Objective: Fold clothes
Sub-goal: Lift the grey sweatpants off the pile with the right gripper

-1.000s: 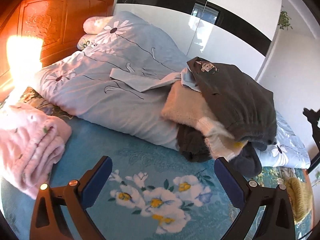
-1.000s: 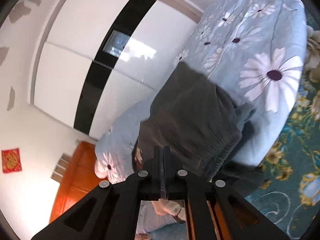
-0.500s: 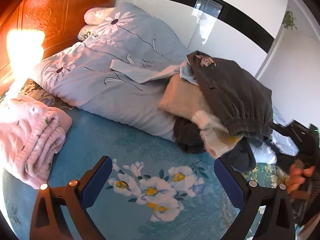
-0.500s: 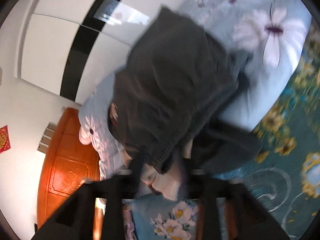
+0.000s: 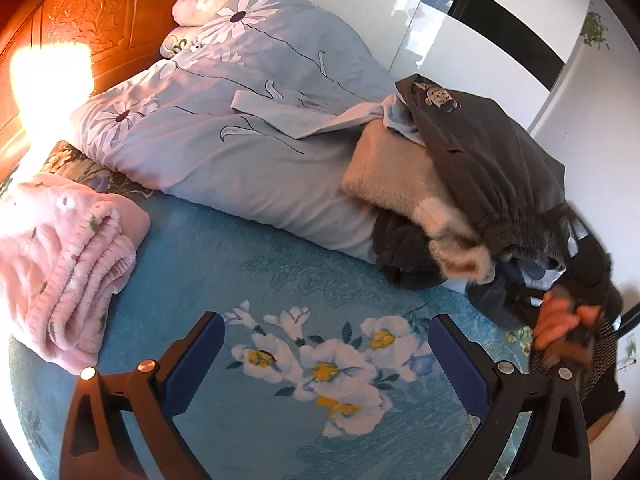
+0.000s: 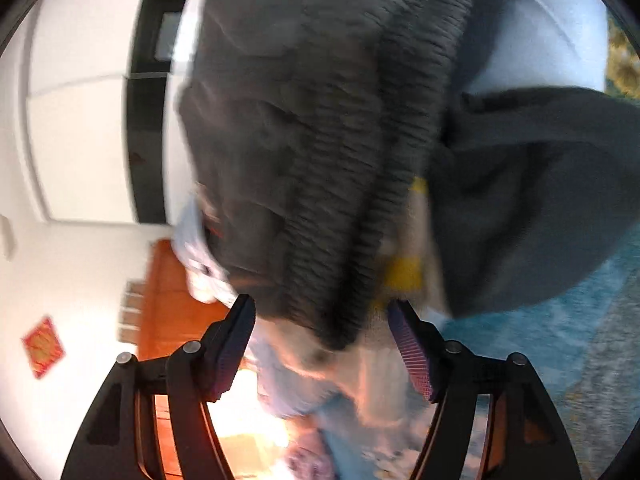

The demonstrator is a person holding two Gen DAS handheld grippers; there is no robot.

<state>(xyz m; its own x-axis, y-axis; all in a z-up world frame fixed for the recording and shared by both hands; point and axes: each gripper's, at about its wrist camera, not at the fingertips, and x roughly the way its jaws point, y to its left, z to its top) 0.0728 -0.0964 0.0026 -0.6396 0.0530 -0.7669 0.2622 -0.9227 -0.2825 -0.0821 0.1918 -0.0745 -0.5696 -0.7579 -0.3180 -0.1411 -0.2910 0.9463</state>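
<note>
A heap of unfolded clothes lies on the bed at the right of the left wrist view: a dark grey garment (image 5: 492, 160) with an elastic waistband on top, a beige fleece piece (image 5: 396, 184) under it. A folded pink fleece garment (image 5: 64, 264) lies at the left. My left gripper (image 5: 326, 360) is open and empty over the blue floral bedspread (image 5: 280, 280). My right gripper (image 6: 322, 332) is open, its jaws on either side of the grey garment's ribbed waistband (image 6: 360, 200), blurred and close. The hand holding it shows at the heap's right side (image 5: 560, 320).
A light blue daisy-print duvet (image 5: 240, 120) lies bunched behind the heap, against an orange wooden headboard (image 5: 80, 20). A white and black wardrobe (image 5: 480, 20) stands beyond the bed. Strong sun glare (image 5: 48, 80) falls at the left.
My right gripper went from shut to open and moved in close to the grey garment's waistband. My left gripper stayed open and shifted slightly over the bedspread.
</note>
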